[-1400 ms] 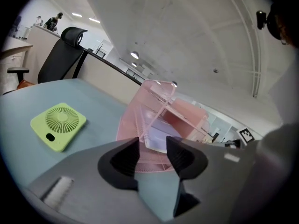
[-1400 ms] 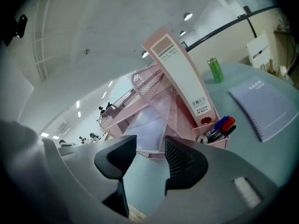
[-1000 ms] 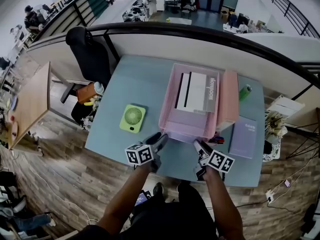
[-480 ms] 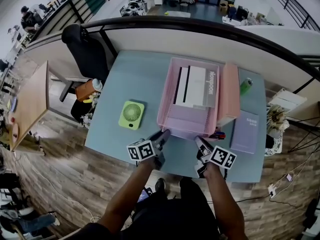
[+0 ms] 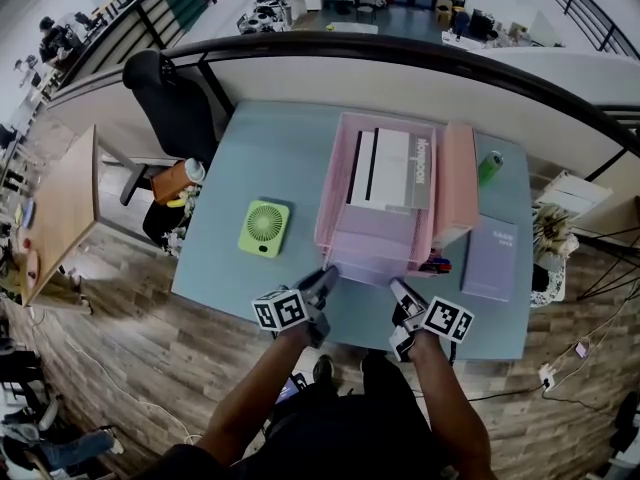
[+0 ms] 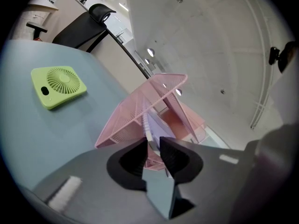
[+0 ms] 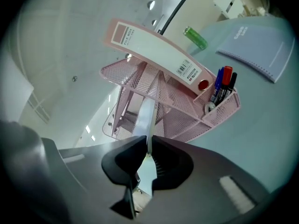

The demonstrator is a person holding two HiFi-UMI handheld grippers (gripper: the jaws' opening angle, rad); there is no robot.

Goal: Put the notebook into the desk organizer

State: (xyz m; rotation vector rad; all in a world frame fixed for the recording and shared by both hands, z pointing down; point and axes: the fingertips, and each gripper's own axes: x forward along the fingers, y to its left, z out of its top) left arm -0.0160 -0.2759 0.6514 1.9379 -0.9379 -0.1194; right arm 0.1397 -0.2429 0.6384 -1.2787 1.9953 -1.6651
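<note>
**Item:** lavender spiral-bound notebook [image 5: 489,258].
**Location:** flat on the pale blue surface [image 5: 270,158], just right of the pink wire-mesh desk organizer [image 5: 372,266] and not yet in it.
**Long axis:** near to far, running alongside the organizer's right wall.

**Left gripper** [image 5: 326,276]: at the organizer's near left corner. Its fingers are drawn partway in, clamped on a pale ribbed edge at the near rim.
**Right gripper** [image 5: 400,290]: further right along the same rim. Its fingers are almost together, pinching a thin pale strip. I cannot tell whether that strip is the tray's own lip or a sheet lying in the tray.

**Bearing:** the notebook lies to the right of the right gripper and slightly farther away. That hand is the nearer one, and I judge it must let go of the rim before reaching for the notebook.

**Change:** a second ago both pairs of fingers stood wide, and they have just been closing onto the rim. The hands have scarcely shifted, and the notebook is unmoved.
</note>
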